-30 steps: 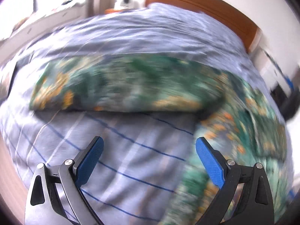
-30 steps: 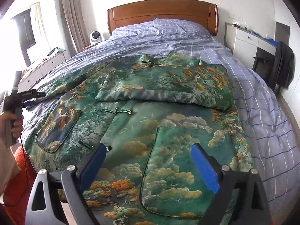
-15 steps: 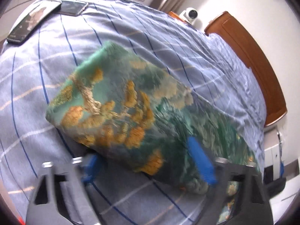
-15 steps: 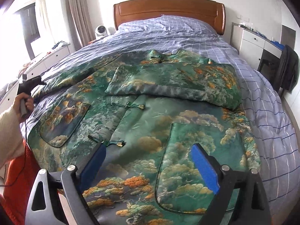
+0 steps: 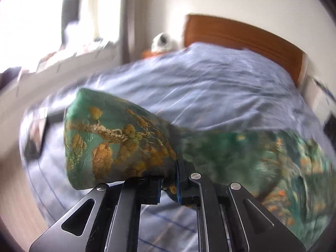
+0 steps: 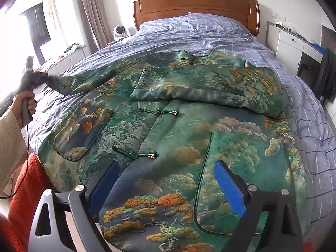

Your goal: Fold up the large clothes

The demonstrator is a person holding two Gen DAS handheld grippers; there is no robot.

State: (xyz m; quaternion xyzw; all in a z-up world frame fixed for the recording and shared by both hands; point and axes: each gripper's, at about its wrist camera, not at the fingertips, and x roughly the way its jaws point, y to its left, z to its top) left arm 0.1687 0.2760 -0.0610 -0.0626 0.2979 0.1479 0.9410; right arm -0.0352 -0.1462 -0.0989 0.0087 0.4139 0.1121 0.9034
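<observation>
A large green jacket (image 6: pixel 178 130) with orange and gold tree print lies spread on the bed, front up. Its right sleeve (image 6: pixel 210 86) is folded across the chest. My left gripper (image 5: pixel 169 185) is shut on the cuff of the left sleeve (image 5: pixel 117 138) and holds it lifted off the bed; it also shows, blurred, at the left edge of the right wrist view (image 6: pixel 35 79). My right gripper (image 6: pixel 166 187) is open and empty, hovering over the jacket's hem.
The bed has a blue checked cover (image 6: pixel 210 33) and a wooden headboard (image 6: pixel 195 6). A white fan (image 6: pixel 120 31) stands left of the headboard. A white cabinet (image 6: pixel 292 46) and a dark garment (image 6: pixel 327 75) stand at the right. Dark flat objects (image 5: pixel 36 126) lie on the bed's left edge.
My left gripper has closed on the left sleeve cuff and lifted it off the bed. My right gripper has drifted slightly closer over the hem and stays open.
</observation>
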